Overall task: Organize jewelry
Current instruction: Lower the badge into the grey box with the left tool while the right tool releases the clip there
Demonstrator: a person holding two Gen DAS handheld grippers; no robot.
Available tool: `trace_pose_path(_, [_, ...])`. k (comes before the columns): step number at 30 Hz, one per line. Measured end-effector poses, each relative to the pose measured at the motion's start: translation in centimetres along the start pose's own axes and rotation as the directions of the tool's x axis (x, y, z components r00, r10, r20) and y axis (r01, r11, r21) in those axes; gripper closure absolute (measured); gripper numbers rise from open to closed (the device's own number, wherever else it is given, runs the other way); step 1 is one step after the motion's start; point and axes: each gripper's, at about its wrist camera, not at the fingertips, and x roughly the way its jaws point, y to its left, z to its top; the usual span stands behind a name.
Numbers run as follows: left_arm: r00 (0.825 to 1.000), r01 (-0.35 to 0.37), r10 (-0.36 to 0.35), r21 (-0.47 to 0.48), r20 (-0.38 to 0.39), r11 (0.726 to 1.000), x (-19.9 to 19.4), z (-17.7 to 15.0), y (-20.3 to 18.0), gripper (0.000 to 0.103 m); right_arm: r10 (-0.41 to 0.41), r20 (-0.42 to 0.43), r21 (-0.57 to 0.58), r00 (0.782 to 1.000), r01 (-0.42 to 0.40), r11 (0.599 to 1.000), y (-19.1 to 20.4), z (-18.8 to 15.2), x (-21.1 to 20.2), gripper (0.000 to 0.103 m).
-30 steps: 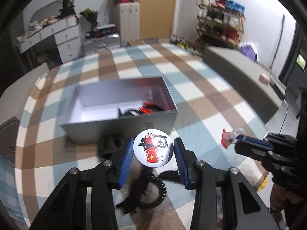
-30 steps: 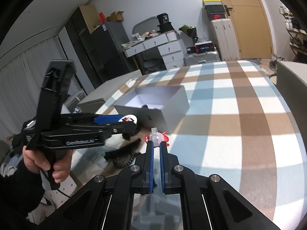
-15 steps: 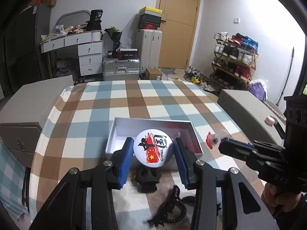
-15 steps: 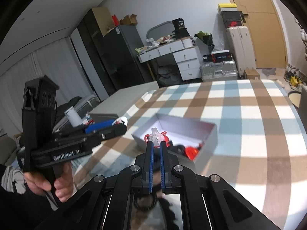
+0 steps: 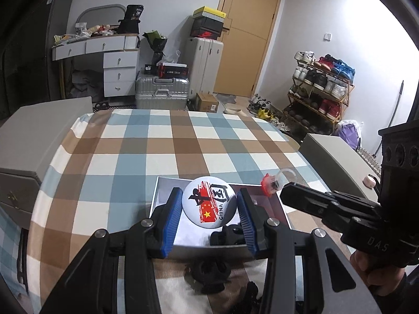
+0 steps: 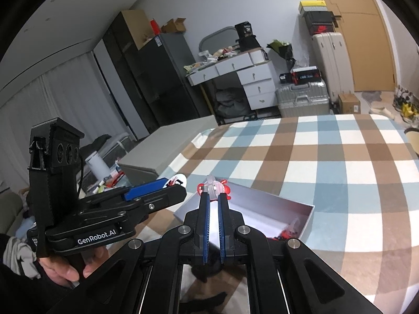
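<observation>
I see the round white badge point(image 5: 209, 203) and red-and-clear ring point(image 6: 214, 187) held above the open grey box point(image 5: 283, 209), red pieces inside.

Both grippers are black with blue ribbed finger pads point(image 5: 171, 217) and silver screws point(image 6: 184, 229); the left gripper point(image 6: 167, 187) reads "GenRobot.AI" (white lettering), gripped by bare fingers point(image 6: 61, 270).

Black beads point(image 5: 251, 291) part hidden behind left tool point(image 5: 209, 209).

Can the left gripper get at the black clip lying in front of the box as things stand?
Probably not yet: the left gripper is shut on the badge and held over the box, so its fingers are occupied. The black clip lies uncovered below.
</observation>
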Motion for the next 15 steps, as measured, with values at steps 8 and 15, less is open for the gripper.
trace_pose_path(8, [0.999, 0.033, -0.033, 0.0, -0.042, 0.999, 2.4, 0.1, 0.5, 0.066, -0.027, -0.042, 0.032, 0.999, 0.028, 0.999, -1.6, -0.5, 2.0, 0.097])
trace_pose_path(15, [0.993, 0.08, -0.083, -0.038, -0.087, 0.996, 4.0, 0.1, 0.8, 0.066, -0.047, -0.076, 0.053, 0.996, 0.051, 0.997, -2.8, -1.1, 3.0, 0.097])
